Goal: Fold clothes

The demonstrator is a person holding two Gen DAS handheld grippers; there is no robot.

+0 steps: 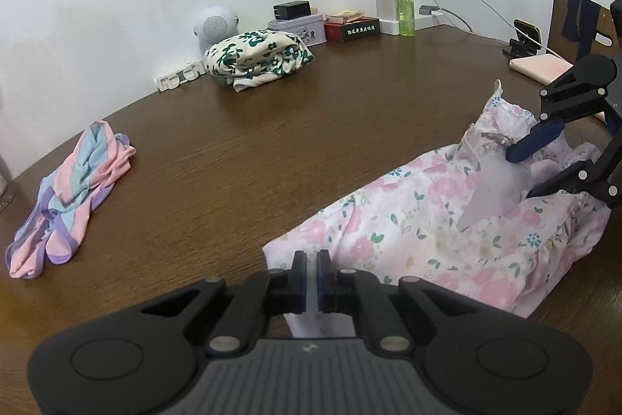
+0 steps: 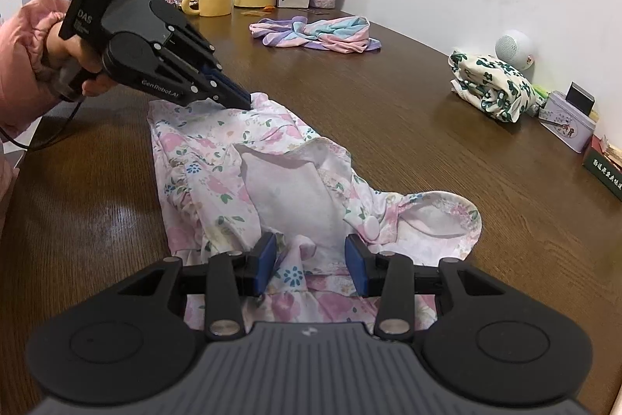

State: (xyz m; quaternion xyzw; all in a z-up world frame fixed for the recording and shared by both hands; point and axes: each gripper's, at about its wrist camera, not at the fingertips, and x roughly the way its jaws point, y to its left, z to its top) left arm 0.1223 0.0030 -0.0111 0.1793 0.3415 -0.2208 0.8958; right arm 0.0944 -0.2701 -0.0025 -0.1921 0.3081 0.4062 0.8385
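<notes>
Left wrist view: left gripper [image 1: 311, 273] has its jaws together on the near corner of the pink floral dress [image 1: 427, 240], which lies on the table [image 1: 272, 150]. How much cloth the pads hold is hard to see; if only the hem, it may slip out once lifted. Striped garment [image 1: 74, 197] and green-print garment [image 1: 256, 59] lie well apart, unfolded.

Right wrist view: right gripper [image 2: 311, 265] stands with jaws apart, astride a bunched part of the dress [image 2: 272, 158] at the other end, pads not pressing. Risk: if the left pulls while this end is unheld, the dress drags and the fold goes skew. The sleeve loop [image 2: 439, 216] could tuck under.
</notes>
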